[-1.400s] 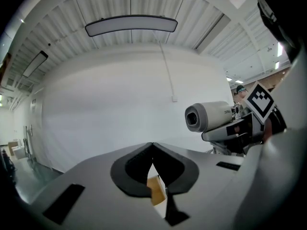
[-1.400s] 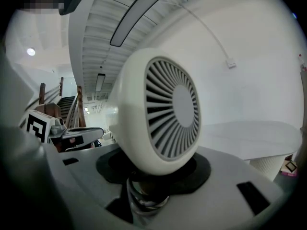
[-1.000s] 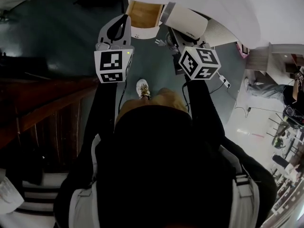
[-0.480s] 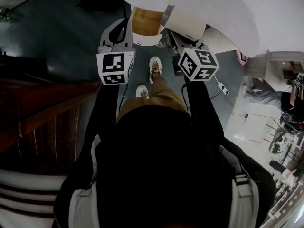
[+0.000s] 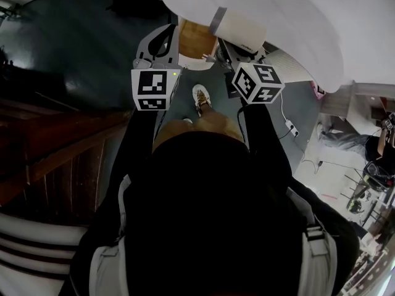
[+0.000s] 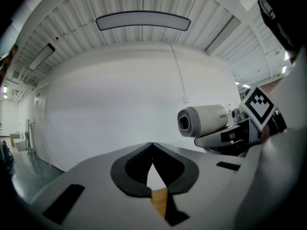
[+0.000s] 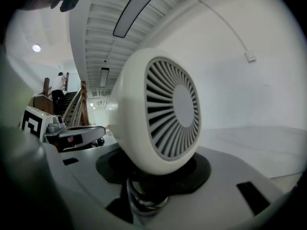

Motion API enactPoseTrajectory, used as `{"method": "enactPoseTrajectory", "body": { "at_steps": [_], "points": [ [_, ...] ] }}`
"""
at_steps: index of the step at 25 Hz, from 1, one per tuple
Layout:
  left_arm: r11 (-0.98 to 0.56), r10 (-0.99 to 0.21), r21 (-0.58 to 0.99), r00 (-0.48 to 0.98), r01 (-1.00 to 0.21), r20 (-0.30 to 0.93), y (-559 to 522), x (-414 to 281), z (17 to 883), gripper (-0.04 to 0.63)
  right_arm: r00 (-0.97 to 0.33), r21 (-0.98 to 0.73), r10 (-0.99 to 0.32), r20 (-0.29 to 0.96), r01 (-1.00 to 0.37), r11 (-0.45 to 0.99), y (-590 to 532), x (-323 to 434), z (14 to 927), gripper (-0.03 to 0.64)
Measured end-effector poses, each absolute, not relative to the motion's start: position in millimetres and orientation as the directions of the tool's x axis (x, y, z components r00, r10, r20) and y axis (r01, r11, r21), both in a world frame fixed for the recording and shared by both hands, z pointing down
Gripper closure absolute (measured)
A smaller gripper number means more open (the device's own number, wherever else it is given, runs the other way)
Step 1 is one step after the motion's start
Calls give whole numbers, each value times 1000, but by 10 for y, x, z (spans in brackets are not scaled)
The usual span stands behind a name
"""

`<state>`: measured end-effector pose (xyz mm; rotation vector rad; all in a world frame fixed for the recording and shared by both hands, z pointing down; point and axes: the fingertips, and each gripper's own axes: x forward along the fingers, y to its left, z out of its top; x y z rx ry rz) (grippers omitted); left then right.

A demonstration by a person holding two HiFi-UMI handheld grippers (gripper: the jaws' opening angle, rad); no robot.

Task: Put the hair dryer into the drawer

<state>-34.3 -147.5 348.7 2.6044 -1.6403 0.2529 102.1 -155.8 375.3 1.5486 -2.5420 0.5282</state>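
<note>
Hair dryer [image 7: 163,114] front and centre in the right gripper view, its white rounded body and slatted rear grille filling the middle of the frame. The right gripper [image 7: 153,176] has it pinched by the handle underneath, jaws closed on either side, and the ribbed cord sleeve [image 7: 144,199] pokes toward the camera at the bottom edge. So the dryer is up in the air, carried, and not in any drawer. Over to the left gripper view: the left gripper [image 6: 152,150] has its jaws pressed together, tips meeting at centre frame. Nothing is gripped, and only a wood-coloured sliver [image 6: 160,201] shows through the gap lower down. At the right of that view the dryer appears again, its open barrel end turned toward the camera, riding in the other gripper. Down through the head view now, both grippers are held out ahead of the person's dark torso, side by side at upper centre. The empty one is on the left, the loaded one on the right, with the dryer's white barrel angled toward the top of the frame. Between them at the top sits a light wooden panel [image 5: 196,37], and I cannot tell whether that is the drawer. One white shoe [image 5: 200,95] stands on the dark floor [image 5: 80,48] just below the grippers. A big white curved wall [image 5: 290,23] sweeps across the upper right, and dark wooden stair rails [image 5: 62,142] run along the left.
</note>
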Motion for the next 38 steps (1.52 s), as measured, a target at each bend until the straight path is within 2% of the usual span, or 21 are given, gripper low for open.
{"method": "enactPoseTrajectory", "body": {
  "at_steps": [8, 15, 26, 31, 38],
  "points": [
    [-396, -906, -40, 384, -917, 175, -1738, -367, 3528, 580, -529, -103, -773, 349, -842, 530, -1947, 903, 4026, 410],
    [-332, -919, -24, 318, -943, 231, -1917, -468, 3707, 580, -575, -37, -682, 452, -776, 629, -2114, 813, 4459, 410],
    [-215, -934, 14, 210, -977, 290, -2116, -688, 3816, 580, -721, 168, -460, 518, -442, 881, -2174, 319, 4799, 411],
    [-162, -938, 14, 158, -987, 308, -1955, -866, 3751, 580, -710, 214, -367, 600, -300, 930, -2031, 164, 5071, 411],
    [-91, -936, 13, 90, -996, 341, -1759, -1237, 3735, 580, -680, 203, -287, 674, -203, 958, -1895, -112, 5395, 411]
  ]
}}
